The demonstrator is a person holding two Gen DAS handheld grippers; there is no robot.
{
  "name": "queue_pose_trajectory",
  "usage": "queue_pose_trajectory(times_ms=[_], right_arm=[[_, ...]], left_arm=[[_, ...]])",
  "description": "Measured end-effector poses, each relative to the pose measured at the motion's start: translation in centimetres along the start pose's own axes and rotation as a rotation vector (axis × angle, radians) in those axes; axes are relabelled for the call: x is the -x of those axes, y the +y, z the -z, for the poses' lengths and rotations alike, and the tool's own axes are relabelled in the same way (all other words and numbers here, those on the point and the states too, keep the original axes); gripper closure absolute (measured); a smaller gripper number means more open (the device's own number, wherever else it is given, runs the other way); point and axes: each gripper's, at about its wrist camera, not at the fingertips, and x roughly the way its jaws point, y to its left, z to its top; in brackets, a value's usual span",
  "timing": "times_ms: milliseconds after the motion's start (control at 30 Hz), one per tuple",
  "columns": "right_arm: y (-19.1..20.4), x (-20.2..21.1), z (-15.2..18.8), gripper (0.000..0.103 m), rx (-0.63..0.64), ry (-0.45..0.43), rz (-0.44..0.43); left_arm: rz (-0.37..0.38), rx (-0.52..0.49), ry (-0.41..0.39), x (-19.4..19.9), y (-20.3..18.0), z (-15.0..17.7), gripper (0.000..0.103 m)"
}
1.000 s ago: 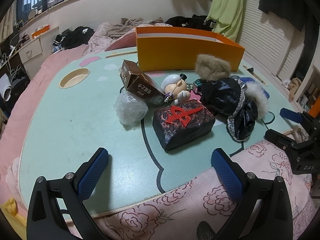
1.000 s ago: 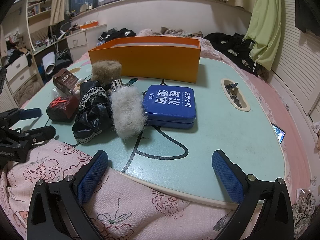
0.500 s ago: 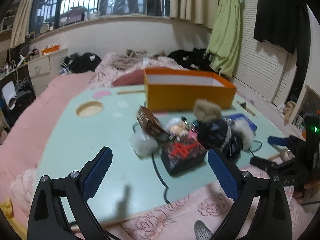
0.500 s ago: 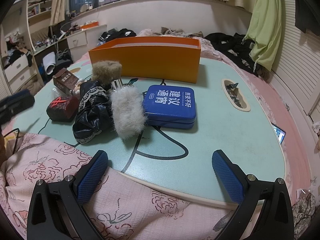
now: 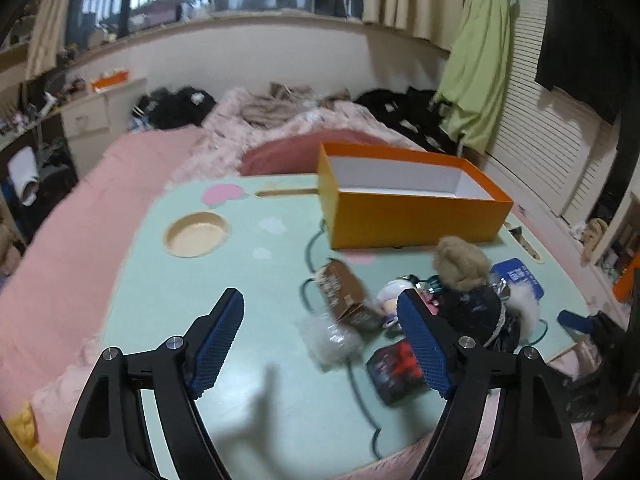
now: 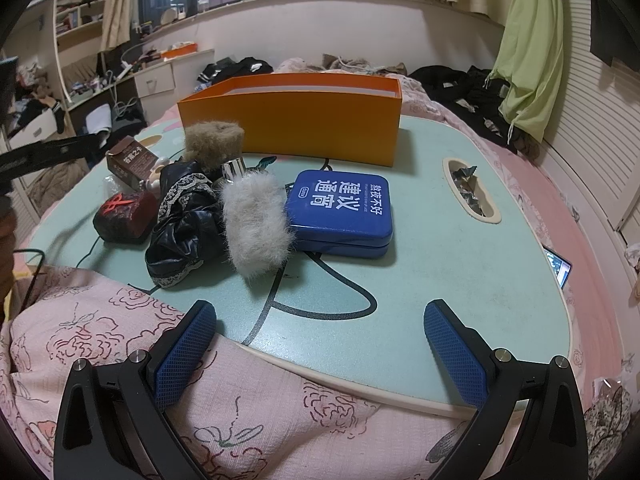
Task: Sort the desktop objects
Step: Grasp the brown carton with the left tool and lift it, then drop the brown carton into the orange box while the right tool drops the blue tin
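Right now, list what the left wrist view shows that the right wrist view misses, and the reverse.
Only the left wrist view shows the round cup recess in the table, the clear plastic bag, and the orange box's white interior. Only the right wrist view shows the blue tin's full lid and the slot holding foil wrappers. Both show the box, brown carton, tan fur ball, black lace cloth, and open fingers.

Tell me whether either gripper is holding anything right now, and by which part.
Nothing is held. The left gripper is open above the table, and the right gripper is open at the table's near edge, with only air between its pads.
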Motion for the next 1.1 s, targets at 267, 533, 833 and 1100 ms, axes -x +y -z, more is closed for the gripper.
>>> queue_pose_trajectory(times_ms=[267,533,833,1100], right_arm=[[0.0,0.0,0.0,0.000,0.000,0.000,0.000],[0.0,0.0,0.1,0.000,0.001,-0.001,-0.002],[-0.1,0.0,0.1,0.000,-0.004,-0.006,-0.011],[-1.6,1.0,-0.5,0.000,-0.081,-0.063,-0.091]], left_arm=[[0.077,0.027,0.125,-4.6,-1.4,-1.4,0.045],[0.122,0.002,0.092,-3.9,-2.7,-1.9,0.083],[0.188,0.027,-0.027,0.3,-3.3,-2.9,0.083],[0.200,0.068,-0.158,5.3,-2.4,-2.6,0.083]])
